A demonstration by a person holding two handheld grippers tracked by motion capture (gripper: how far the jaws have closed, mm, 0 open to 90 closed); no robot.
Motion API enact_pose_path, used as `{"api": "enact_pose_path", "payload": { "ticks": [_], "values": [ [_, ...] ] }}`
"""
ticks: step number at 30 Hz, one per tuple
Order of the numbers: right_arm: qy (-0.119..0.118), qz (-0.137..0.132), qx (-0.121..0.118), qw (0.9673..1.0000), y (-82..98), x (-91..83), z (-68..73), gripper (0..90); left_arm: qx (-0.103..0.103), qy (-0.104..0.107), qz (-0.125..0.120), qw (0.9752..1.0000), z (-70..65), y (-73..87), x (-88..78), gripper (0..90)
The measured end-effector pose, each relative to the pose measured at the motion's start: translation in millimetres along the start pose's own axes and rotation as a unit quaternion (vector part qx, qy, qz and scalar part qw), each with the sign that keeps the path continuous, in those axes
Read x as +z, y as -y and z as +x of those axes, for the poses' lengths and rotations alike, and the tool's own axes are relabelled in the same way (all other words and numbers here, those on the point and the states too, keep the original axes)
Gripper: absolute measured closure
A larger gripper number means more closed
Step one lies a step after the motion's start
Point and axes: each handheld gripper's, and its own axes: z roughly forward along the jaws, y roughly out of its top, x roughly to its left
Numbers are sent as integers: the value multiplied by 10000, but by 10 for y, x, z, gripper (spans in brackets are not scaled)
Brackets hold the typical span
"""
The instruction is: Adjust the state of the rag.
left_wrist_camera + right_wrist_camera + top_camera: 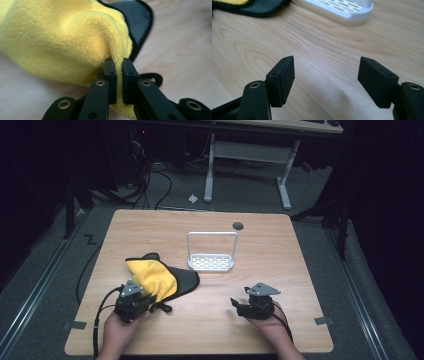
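A: Left gripper view, item one: left gripper (117,68), jaws pinched on a fold of the yellow cloth (65,40), which lies on the counter (280,270) left of the white rack (211,262).

B: Right gripper (327,80)?

A: Jaws wide apart, nothing between them, hovering over bare wood near the rack.

B: Risk?

A: Grip catches only a thin edge of the fold; the plush pile could slip free when lifted, or the black hem loop (152,78) could snag.
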Motion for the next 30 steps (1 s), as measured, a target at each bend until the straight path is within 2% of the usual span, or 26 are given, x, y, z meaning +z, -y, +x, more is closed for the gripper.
{"api": "enact_pose_path", "payload": {
  "ticks": [2,3,4,5,6,10,11,12,16,17,19,22,24,26,27,29,30],
  "values": [
    [-21,2,-37,10000,-10,15,23,333,84,293,31,9995,-132,43,25,851],
    [-42,19,-79,10000,-20,32,47,345,216,449,87,9987,-230,61,36,851],
    [-95,35,-112,9999,-34,54,79,361,290,499,100,9983,-288,66,37,851],
    [-186,48,-170,9997,-57,86,119,386,434,753,117,9961,-441,80,58,851],
    [-228,55,-177,9996,-70,106,144,394,434,753,117,9961,-441,80,58,851],
    [-318,67,-278,9991,-119,176,228,411,627,1119,178,9916,-679,95,105,851],
    [-364,78,-328,9988,-149,222,267,416,685,1245,198,9896,-770,97,128,851],
    [-364,78,-328,9988,-149,222,267,416,685,1245,198,9896,-770,97,128,851],
    [-334,99,-303,9989,-189,308,275,411,774,1423,217,9866,-887,97,165,851],
    [-339,128,-167,9992,-198,371,227,383,791,1432,210,9863,-900,98,171,851],
    [-342,183,-109,9992,-198,407,194,379,797,1472,199,9857,-923,102,183,850],
    [-456,368,172,9981,-178,508,109,380,801,1497,197,9853,-934,100,197,850],
    [-468,374,173,9981,-179,506,108,397,802,1508,196,9851,-935,100,200,850],
    [-542,418,162,9975,-183,488,127,500,805,1525,187,9848,-932,97,204,850],
    [-540,426,-15,9976,-181,476,168,634,802,1531,176,9848,-930,94,204,850],
    [-531,442,-69,9976,-184,458,195,775,784,1541,144,9848,-927,87,199,849],
    [-531,442,-69,9976,-184,458,195,775,784,1541,144,9848,-927,87,199,849]
  ]
}}
